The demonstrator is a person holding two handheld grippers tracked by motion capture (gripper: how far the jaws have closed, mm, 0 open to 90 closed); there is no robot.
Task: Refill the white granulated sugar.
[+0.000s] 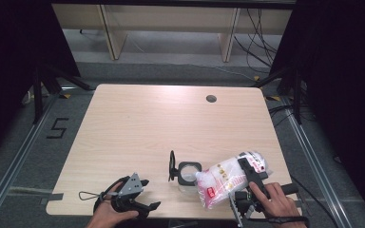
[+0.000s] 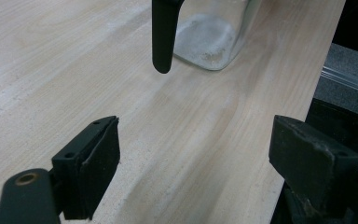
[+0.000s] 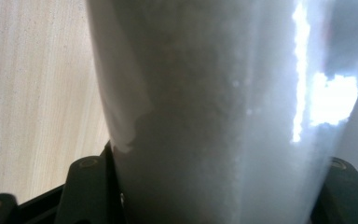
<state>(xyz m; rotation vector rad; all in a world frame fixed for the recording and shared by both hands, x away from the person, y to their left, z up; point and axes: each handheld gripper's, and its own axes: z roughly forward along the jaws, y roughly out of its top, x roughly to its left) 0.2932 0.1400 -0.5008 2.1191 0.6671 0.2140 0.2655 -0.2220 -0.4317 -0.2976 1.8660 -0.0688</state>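
A clear plastic bag of white granules [image 1: 223, 180] lies tilted near the table's front right, its lower end beside a square glass jar [image 1: 188, 173]. The jar's black hinged lid [image 1: 172, 166] stands open on its left. My right gripper [image 1: 254, 172] is shut on the bag's upper part; in the right gripper view the bag [image 3: 214, 102] fills the space between the jaws. My left gripper [image 1: 149, 194] rests near the front edge, left of the jar, open with nothing in it. In the left gripper view, the jar [image 2: 212, 37] and lid [image 2: 163, 32] lie beyond the left gripper [image 2: 200, 158].
The light wooden table [image 1: 161, 123] has a round cable hole [image 1: 211, 99] at its far right. A thin wire loop [image 1: 88, 194] lies by the left hand at the front left corner. Dark curtains and metal stands flank the table.
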